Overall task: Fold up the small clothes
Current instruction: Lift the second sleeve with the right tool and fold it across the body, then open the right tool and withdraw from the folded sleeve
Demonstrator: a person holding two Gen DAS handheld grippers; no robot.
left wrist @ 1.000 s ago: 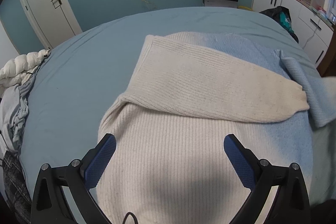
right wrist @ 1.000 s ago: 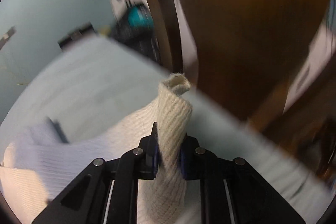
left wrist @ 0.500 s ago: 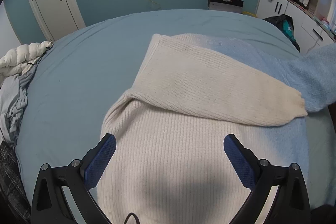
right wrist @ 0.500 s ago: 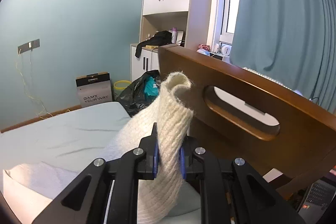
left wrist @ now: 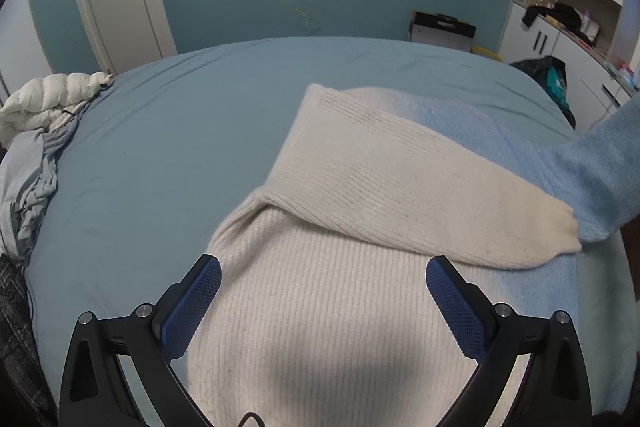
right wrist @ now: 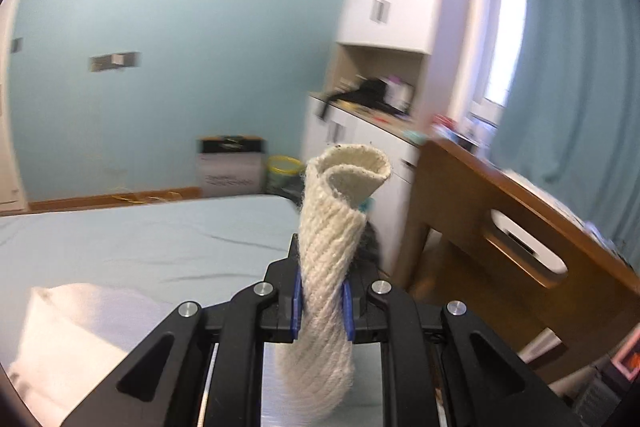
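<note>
The cream ribbed knit sweater [left wrist: 340, 307] lies flat on the light blue bed sheet [left wrist: 160, 155], filling the lower centre of the left wrist view, with one sleeve [left wrist: 400, 195] folded across its body toward the right. The left gripper [left wrist: 323, 301] hovers above it at the bottom of the frame, fingers wide apart and holding nothing. In the right wrist view, the right gripper [right wrist: 321, 301] has its fingers closed on the other sleeve's cuff [right wrist: 336, 227], which stands up in the centre.
</note>
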